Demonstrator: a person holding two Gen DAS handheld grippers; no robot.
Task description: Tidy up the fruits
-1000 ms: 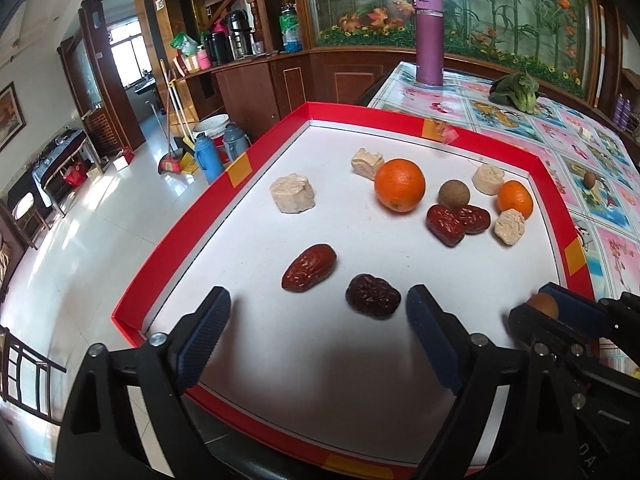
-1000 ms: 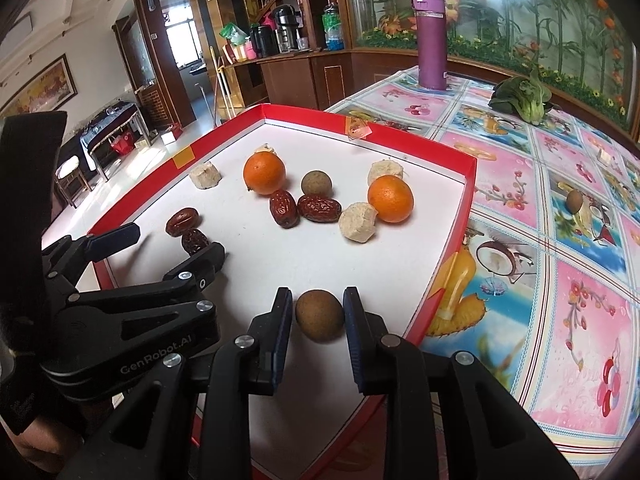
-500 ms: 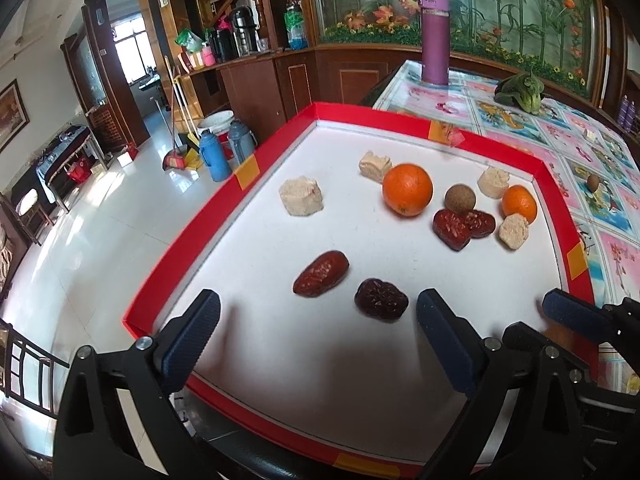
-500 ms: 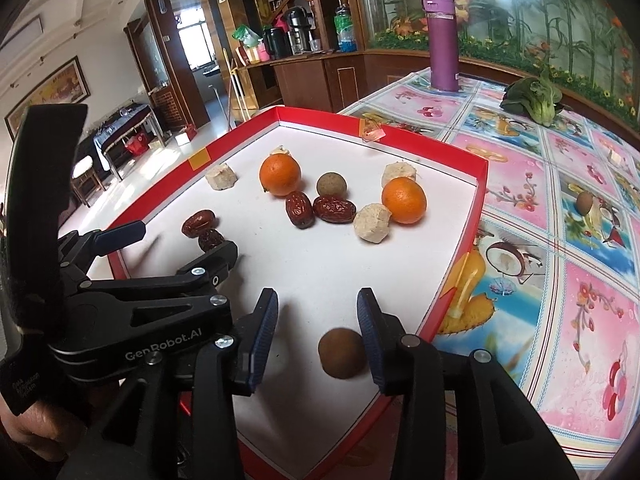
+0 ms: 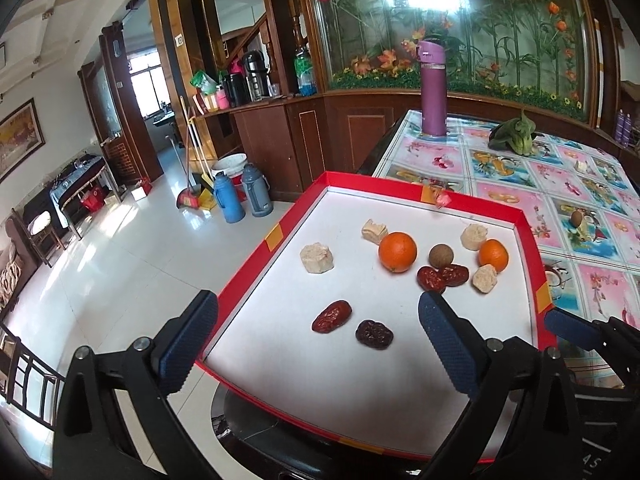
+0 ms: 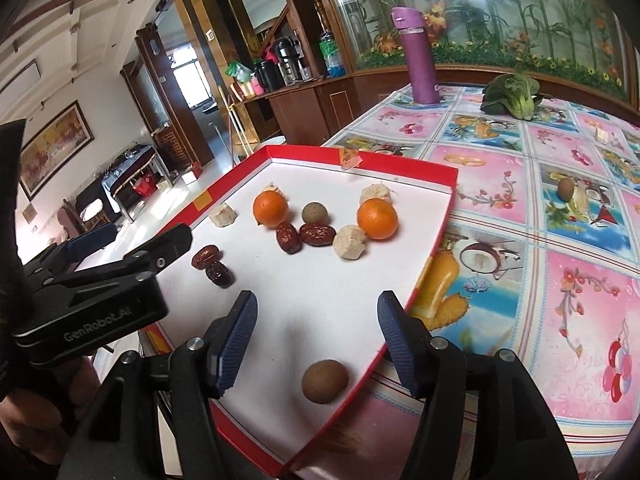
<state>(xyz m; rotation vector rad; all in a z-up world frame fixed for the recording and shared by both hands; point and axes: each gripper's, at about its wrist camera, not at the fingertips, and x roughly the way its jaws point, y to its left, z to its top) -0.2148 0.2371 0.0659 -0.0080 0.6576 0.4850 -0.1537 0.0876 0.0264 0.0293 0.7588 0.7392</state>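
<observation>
The right gripper point(image 6: 316, 340) has let go and now stands wide above the brown longan point(image 6: 324, 376) in the tray's point(image 6: 434, 240) near corner, so this placement looks finished, while the left gripper point(image 5: 316, 344) also stays wide and empty.

Glossy tablecloth point(image 6: 560, 280), matt white tray point(image 6: 320, 300), wrinkled dates point(image 6: 316, 234), rough brown longan point(image 6: 324, 376).

The left gripper point(image 5: 316, 346) is hovering wide open over the red-rimmed tray point(image 5: 248, 266); two dark dates point(image 5: 332, 316) are lying between its fingers point(image 5: 188, 344); oranges point(image 5: 397, 246) are sitting farther back.
</observation>
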